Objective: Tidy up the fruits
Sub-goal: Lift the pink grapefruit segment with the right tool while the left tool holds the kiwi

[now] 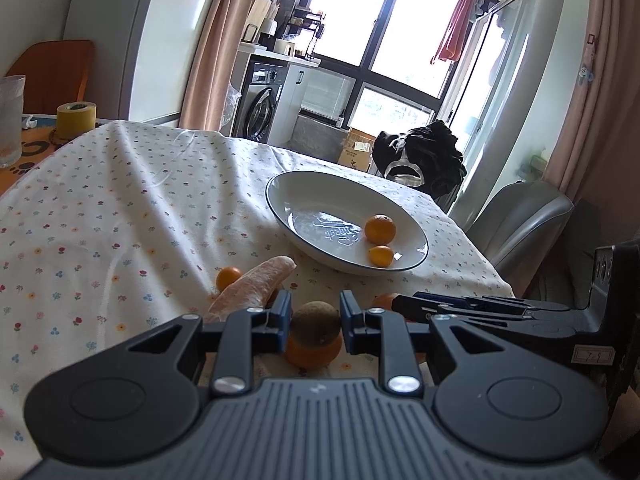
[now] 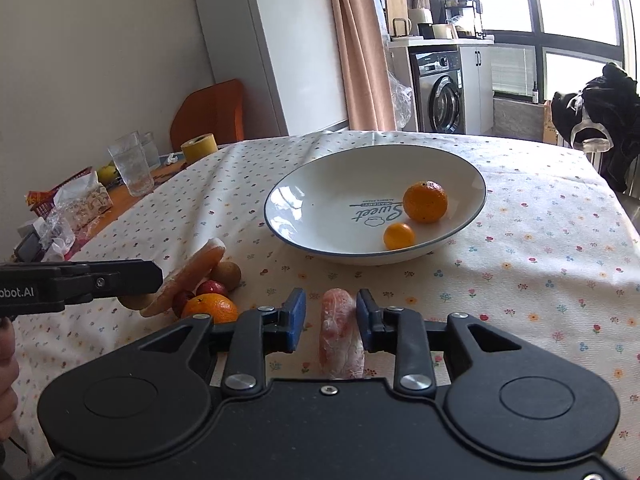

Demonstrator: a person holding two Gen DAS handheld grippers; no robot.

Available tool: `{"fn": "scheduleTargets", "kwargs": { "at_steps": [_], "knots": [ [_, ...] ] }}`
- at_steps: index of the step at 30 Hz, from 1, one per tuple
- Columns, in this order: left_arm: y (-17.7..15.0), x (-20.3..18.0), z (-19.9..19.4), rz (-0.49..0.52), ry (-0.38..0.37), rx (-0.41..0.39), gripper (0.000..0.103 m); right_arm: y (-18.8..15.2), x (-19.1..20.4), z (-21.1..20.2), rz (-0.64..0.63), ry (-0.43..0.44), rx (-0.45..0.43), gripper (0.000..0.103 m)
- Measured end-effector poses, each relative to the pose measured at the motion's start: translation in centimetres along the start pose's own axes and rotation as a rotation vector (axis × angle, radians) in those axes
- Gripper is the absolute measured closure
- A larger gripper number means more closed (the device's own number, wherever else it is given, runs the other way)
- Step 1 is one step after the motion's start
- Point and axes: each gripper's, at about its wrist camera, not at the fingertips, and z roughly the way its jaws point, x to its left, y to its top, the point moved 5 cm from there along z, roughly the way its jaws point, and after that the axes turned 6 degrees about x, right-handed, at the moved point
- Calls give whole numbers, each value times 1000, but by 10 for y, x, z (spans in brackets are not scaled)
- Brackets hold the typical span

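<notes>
A white plate (image 1: 292, 188) (image 2: 320, 196) holds an orange (image 1: 380, 229) (image 2: 425, 201) and a small kumquat (image 1: 381, 256) (image 2: 399, 236). My left gripper (image 1: 314, 316) (image 2: 154, 278) is shut on a brown round fruit (image 1: 316, 322), held above an orange (image 1: 312, 354) (image 2: 210, 308) in the fruit pile. A peeled pomelo segment (image 1: 252, 288) (image 2: 196, 276), a red fruit (image 2: 212, 288) and another brown fruit (image 2: 228, 275) lie there too. My right gripper (image 2: 331, 316) stands open around a second pomelo segment (image 2: 340, 336); this touches the right pad only.
Flowered cloth (image 2: 540, 260) covers the table. At the far left stand a glass (image 2: 132, 166), a yellow tape roll (image 2: 199, 147) and snack packets (image 2: 80, 204). A grey chair (image 1: 524, 220) sits past the table's right edge; dark clothes (image 2: 600, 120) hang behind.
</notes>
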Motion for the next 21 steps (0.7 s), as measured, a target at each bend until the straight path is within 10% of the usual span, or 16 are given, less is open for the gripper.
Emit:
{"fn": "scheduleTargets", "kwargs": {
  "at_steps": [9,14,21],
  "knots": [
    [-3,6,0,-20,7,5,79,-3,10,0,-64,-42,-23,70],
    [-4,8,-1,-27,2,5,79,1,22,-3,-94,5,-30,95],
    [-7,12,-4,-35,2,1,79,-8,37,8,-157,-50,-3,83]
  ]
}}
